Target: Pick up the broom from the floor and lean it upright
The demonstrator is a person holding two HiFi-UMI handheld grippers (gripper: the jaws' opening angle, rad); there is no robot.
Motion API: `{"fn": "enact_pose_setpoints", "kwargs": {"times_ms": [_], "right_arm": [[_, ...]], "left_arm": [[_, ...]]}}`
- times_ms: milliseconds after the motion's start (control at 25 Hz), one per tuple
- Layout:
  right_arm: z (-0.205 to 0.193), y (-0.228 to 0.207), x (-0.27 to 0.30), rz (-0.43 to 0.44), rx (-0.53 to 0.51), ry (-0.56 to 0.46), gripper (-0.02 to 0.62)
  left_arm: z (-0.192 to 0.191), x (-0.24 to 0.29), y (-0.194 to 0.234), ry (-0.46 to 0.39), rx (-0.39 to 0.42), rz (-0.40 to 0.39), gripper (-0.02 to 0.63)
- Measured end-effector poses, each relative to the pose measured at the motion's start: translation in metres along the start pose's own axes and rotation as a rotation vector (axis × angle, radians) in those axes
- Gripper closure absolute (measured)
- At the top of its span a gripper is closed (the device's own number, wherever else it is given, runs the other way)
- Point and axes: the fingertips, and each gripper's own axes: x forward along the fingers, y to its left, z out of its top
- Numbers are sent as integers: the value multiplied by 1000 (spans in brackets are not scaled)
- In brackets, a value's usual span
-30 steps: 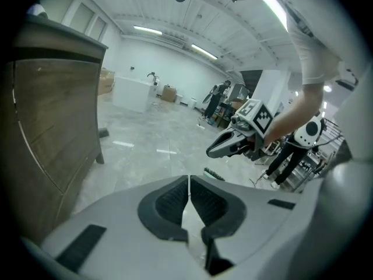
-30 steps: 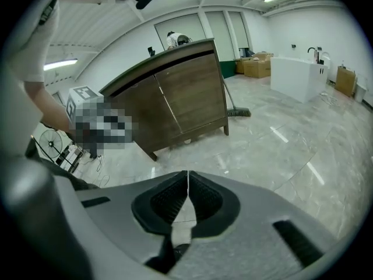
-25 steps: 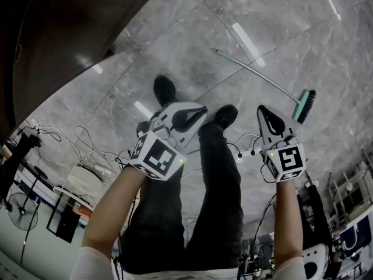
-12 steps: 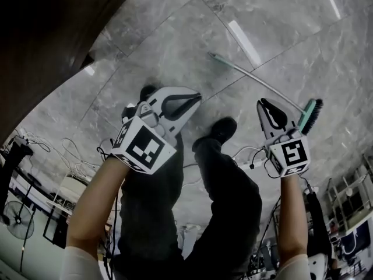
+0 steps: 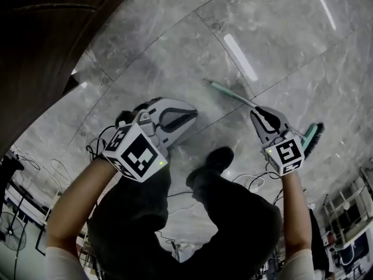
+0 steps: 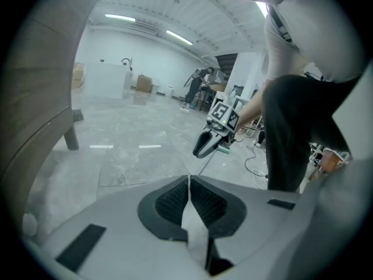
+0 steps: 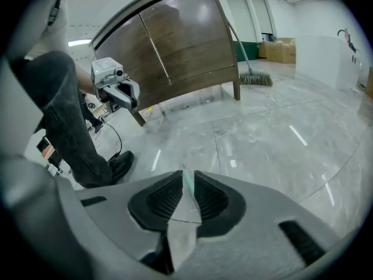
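**Right gripper (image 7: 185, 175) part-open over the broom (image 5: 228, 92)**

Grey stone floor (image 5: 175, 39) lies bare on every side of the broom, which rests flat on it. That leaves plenty of room to swing the long handle up. A dark wooden cabinet (image 5: 41, 51) stands well apart from the broom, beyond its handle tip. A second broom (image 7: 255, 79) leans there, so that looks the likely place to prop this one. The person's shoe (image 5: 217, 158) is planted near the middle of the handle on the near side, and is best kept out of the arc. The brush head (image 5: 312, 139) is the end turned away from the cabinet.

Right gripper jaws have just been opening and stand a little apart. The teal handle shows in the gap, and the pads do not seem to press on it yet. A good grasp would straddle the handle squarely, sink until both pads flank it, then close firmly. The left gripper (image 6: 188, 179) has its jaws together on nothing and hovers near the handle's tip end. It would have to open before steadying the shaft.
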Motion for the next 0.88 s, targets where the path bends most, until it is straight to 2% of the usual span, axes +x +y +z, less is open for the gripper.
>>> {"fn": "enact_pose_setpoints", "kwargs": {"times_ms": [160,320,880], "right_arm": [[-23,-9,39,44,-89,32,523],[-45,-13,66,80,-152,62,515],[-90,-14,121,155,-268,104,503]], "left_arm": [[-23,23,10,10,23,-55,594],[-37,42,16,1,11,-74,594],[-60,68,3,73,35,-106,594]]}}
